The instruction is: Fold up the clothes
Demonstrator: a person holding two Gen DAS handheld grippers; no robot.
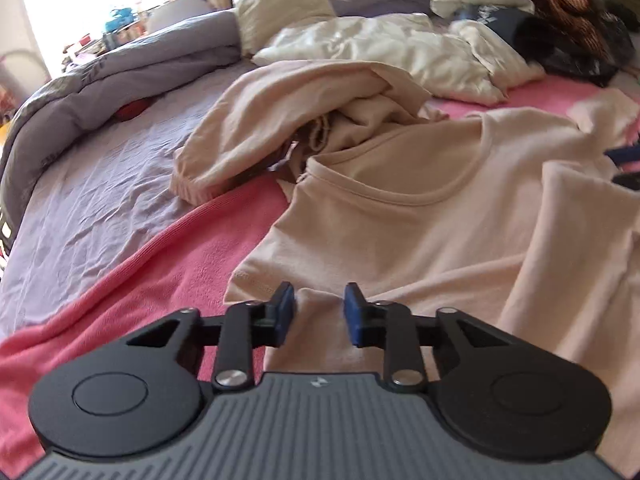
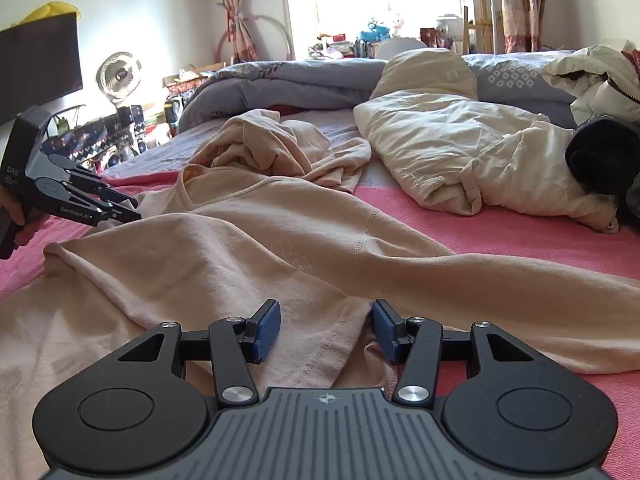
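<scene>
A pale peach long-sleeved shirt (image 1: 420,216) lies spread front-up on a pink blanket (image 1: 168,280) that covers the near part of the bed; the round neckline (image 1: 400,176) faces the far side. The left gripper (image 1: 319,314) is positioned at the shirt's near left edge, at the shoulder and sleeve area. Its blue pads (image 1: 286,312) stand a narrow gap apart with a raised fold of the peach fabric between them; whether the pads press on the cloth cannot be determined from this view. In the right wrist view the left gripper (image 2: 134,208) appears at the far left, held by a hand (image 2: 24,220), with its tips at the shirt's edge near the collar. The right gripper (image 2: 326,330) is over the near part of the shirt (image 2: 280,240), where a sleeve seam and a hemmed edge overlap. Its jaws stand moderately apart, with a ridge of fabric between the blue pads (image 2: 266,330) but no visible clamping. Beyond the shirt, a second peach garment (image 2: 280,148) lies crumpled on the lilac sheet (image 1: 100,184). To its right is a cream garment (image 2: 460,152), loosely bunched. A grey quilt (image 2: 288,84) is rolled along the far side of the bed. A small fan (image 2: 120,76) stands at the far left.
</scene>
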